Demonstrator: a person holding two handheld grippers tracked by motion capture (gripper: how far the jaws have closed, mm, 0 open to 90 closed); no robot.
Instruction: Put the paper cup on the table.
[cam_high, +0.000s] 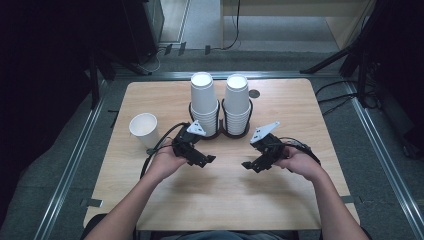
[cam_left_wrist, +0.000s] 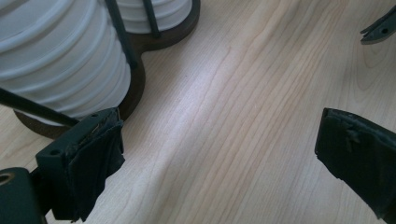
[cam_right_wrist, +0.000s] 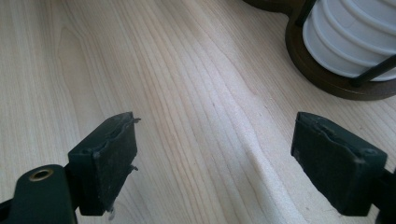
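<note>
The left gripper (cam_high: 209, 159) and right gripper (cam_high: 246, 165), hard black plastic with worn rubbery pads, hover low over the pale, straight-grained wooden counter (cam_high: 225, 200), tips facing each other with a gap between. Both have their jaws spread wide with nothing between them. Just beyond stand two tapered stacks of ribbed white paper cups (cam_high: 204, 102), upside down in a dark, round-based holder (cam_high: 220, 134) with thin black rods. A single white cup (cam_high: 144, 129) stands upright to the left, apart.
</note>
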